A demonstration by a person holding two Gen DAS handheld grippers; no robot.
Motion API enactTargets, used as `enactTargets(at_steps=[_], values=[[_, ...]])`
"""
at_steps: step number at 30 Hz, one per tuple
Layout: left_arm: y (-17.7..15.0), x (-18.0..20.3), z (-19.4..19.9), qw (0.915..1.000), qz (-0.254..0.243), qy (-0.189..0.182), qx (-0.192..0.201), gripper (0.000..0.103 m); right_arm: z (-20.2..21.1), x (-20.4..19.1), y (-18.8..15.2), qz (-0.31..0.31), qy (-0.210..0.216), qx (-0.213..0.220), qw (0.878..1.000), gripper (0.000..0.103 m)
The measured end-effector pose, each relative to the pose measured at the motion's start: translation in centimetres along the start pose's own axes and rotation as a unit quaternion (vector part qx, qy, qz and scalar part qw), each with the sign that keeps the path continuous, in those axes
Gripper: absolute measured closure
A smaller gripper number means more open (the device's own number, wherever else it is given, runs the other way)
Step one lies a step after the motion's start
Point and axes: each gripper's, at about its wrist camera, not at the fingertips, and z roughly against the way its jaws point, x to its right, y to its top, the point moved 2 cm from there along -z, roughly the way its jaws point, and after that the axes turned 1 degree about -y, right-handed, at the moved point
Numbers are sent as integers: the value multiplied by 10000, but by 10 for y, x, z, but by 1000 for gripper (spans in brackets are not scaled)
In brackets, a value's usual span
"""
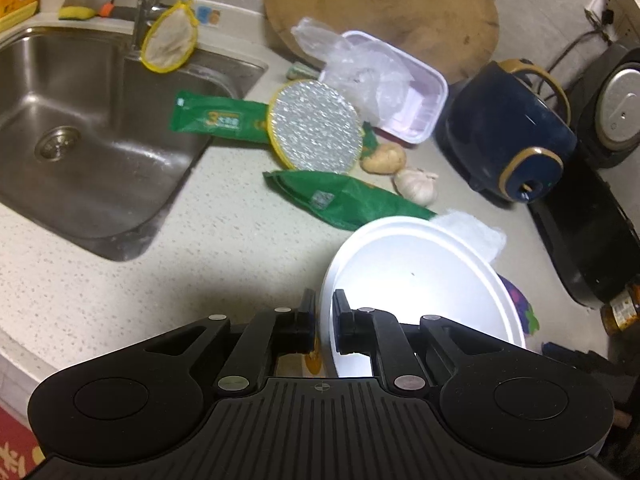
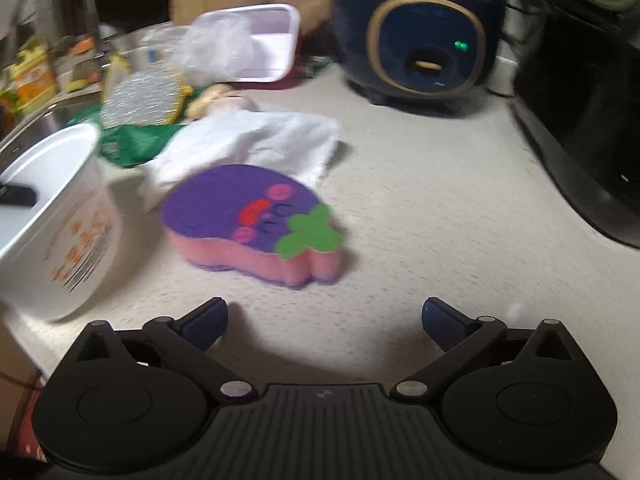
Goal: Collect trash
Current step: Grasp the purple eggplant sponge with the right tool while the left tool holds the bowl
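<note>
The white paper bowl is a round, deep disposable cup with a plain white inside and orange printing on its outer wall, seen in the right wrist view; it is tilted above the front of the speckled countertop. The left gripper is nearly closed, its two fingers pinching the bowl's rim, one inside and one outside the wall. Just beyond the bowl lie a green wrapper and a crumpled white paper towel, with a purple and pink sponge beside the towel. The right gripper is spread wide and holds nothing, hovering low over the counter just short of the sponge. Farther back are a second green wrapper, a silvery round scrubber, a white tray with clear plastic film, and the sink.
</note>
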Motion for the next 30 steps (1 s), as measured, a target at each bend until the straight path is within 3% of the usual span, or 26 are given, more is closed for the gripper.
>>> enactTargets(at_steps=[4, 6, 9, 15, 18, 24, 30], values=[[-3, 1, 0, 9998, 4, -199, -49, 89, -1, 4, 5, -42, -56, -179, 9998, 0], [-5, 0, 3, 9997, -6, -239, 48, 88, -1, 4, 7, 195, 132, -275, 9993, 1], [-8, -1, 5, 9997, -21, -251, 31, 87, 5, 3, 9, 358, 341, -184, 9986, 18], [-13, 3, 1, 9995, -290, 33, -85, 87, 17, -5, 26, 635, 663, 544, 9943, 18], [-11, 4, 1, 9995, -285, 45, -92, 87, 6, -12, 37, 703, 912, 543, 9919, 18], [-9, 7, -3, 9990, -403, 62, -175, 87, -2, -33, 46, 1421, 1147, 774, 9801, 18], [-8, 3, -12, 9993, -245, 78, -258, 89, -8, -43, 48, 1641, 1475, 455, 9743, 18]])
